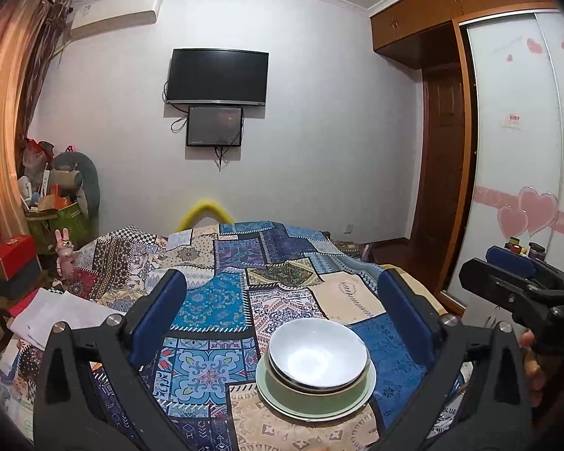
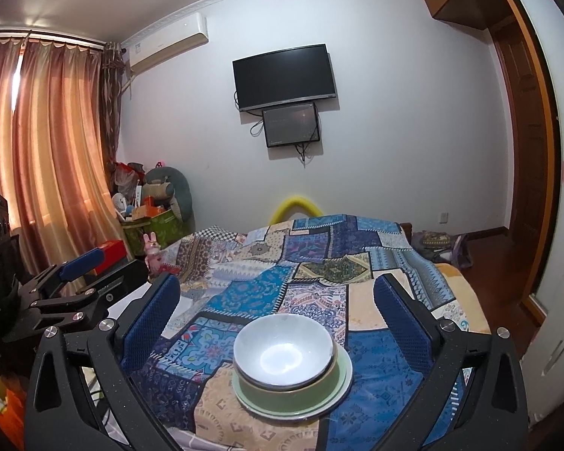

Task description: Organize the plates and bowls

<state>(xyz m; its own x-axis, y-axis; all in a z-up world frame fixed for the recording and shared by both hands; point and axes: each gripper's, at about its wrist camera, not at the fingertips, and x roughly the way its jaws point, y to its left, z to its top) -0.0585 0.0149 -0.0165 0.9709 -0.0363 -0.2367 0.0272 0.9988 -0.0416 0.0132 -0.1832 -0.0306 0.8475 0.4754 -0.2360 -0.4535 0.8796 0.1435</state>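
White porcelain tops the stack: I see 1 white bowl (image 1: 318,354) nested in a green bowl (image 1: 312,394), both on a pale green plate (image 1: 278,398) resting on the patchwork cloth (image 1: 214,300). From my left gripper (image 1: 282,319) the stack sits low between the blue pads, nearer the right finger, touching neither. My right gripper (image 2: 276,319) frames the same stack near its centre, again apart from both pads. Both sets of jaws stand spread wide with nothing clamped. Each gripper shows at the edge of the other's view. Writing: at the lower right of the left view I can make out "BLUE" on printed fabric; the label on the air conditioner (image 2: 169,43) is too small to read.
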